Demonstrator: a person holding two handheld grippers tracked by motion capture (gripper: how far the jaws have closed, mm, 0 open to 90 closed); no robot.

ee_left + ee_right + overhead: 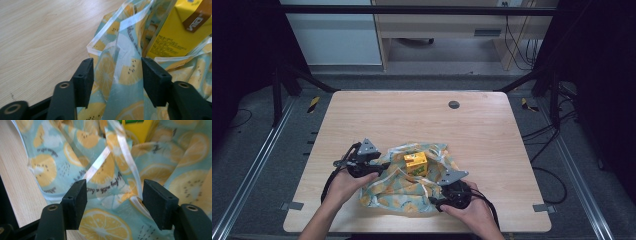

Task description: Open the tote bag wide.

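Yellow carton (pixel 416 163) sits mid-cloth (pixel 397 192) at the table's (pixel 422 115) near edge. Left gripper (pixel 383 167) and right gripper (pixel 435 201) each straddle a cloth fold, jaws apart, nothing clamped yet. Wrapping looks barely started: grab, fold over, tie remain

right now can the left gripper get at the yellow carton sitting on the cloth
Probably not directly. The left gripper has a raised fold of the lemon-print cloth between its open jaws, and that fold stands between it and the yellow carton just beyond.
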